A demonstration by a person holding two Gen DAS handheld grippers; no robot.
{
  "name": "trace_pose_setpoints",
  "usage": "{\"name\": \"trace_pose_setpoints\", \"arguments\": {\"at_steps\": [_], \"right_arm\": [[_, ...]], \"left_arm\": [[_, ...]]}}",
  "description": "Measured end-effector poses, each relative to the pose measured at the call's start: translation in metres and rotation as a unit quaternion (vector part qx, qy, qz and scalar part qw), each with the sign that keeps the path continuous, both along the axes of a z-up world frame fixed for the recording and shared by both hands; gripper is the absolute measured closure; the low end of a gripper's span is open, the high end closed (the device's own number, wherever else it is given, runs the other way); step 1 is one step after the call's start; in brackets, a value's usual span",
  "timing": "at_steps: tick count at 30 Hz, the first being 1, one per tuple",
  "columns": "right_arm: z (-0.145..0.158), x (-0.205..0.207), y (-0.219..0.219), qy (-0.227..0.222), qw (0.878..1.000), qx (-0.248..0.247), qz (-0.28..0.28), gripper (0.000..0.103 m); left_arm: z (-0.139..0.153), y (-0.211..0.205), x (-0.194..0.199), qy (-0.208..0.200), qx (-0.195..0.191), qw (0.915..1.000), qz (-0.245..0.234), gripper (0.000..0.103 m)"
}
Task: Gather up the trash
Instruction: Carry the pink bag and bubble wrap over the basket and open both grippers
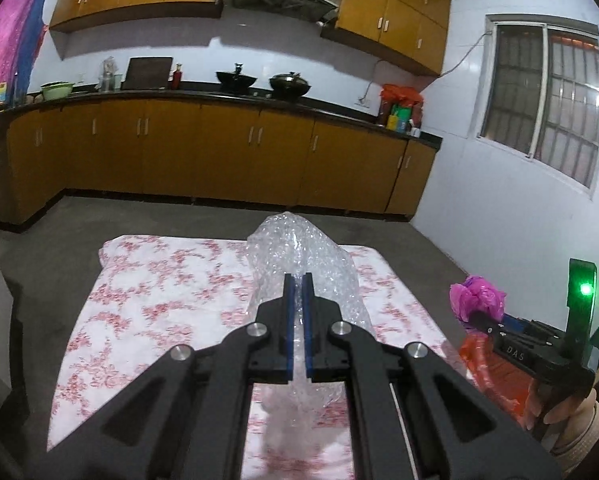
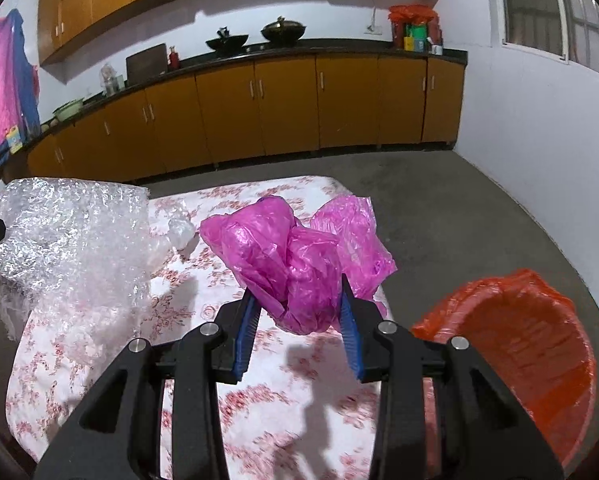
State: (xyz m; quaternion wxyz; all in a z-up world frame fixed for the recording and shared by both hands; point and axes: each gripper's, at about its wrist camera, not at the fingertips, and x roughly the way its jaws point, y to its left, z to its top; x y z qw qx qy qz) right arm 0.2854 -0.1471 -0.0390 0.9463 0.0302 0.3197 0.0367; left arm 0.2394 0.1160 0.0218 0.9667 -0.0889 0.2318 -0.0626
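My left gripper [image 1: 298, 280] is shut on a sheet of clear bubble wrap [image 1: 303, 256] and holds it above the floral cloth [image 1: 159, 300]; the wrap also shows at the left of the right wrist view [image 2: 71, 248]. My right gripper [image 2: 297, 300] is shut on a crumpled pink plastic bag [image 2: 295, 256], lifted above the cloth's right part; the bag also shows in the left wrist view [image 1: 475, 292]. An orange-lined trash bin [image 2: 515, 344] stands on the floor to the right of the cloth. A small clear plastic scrap [image 2: 181, 232] lies on the cloth.
The floral cloth [image 2: 299, 400] lies on a grey concrete floor [image 2: 459, 208]. Yellow kitchen cabinets [image 1: 219, 152] with a dark counter run along the far wall. A white wall with a window [image 1: 539, 100] is to the right.
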Motion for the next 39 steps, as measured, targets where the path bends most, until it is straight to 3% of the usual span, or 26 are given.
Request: {"name": "trace_pose_setpoints", "arguments": {"at_steps": [16,28,39], "right_arm": [[0.003,-0.046,-0.08,-0.008,0.996,0.008,-0.088,0.065],[-0.007,-0.073,-0.14,0.003,0.987,0.024,-0.161,0.065],[-0.015,-0.093,-0.186,0.013,0.976,0.042,-0.215,0.065]], "left_arm": [[0.003,-0.094,-0.001,-0.002,-0.018,0.9948,-0.1,0.098],[-0.007,-0.179,0.008,0.013,-0.044,0.9828,-0.179,0.098],[-0.029,-0.249,0.008,0.035,-0.042,0.97,-0.237,0.098]]}}
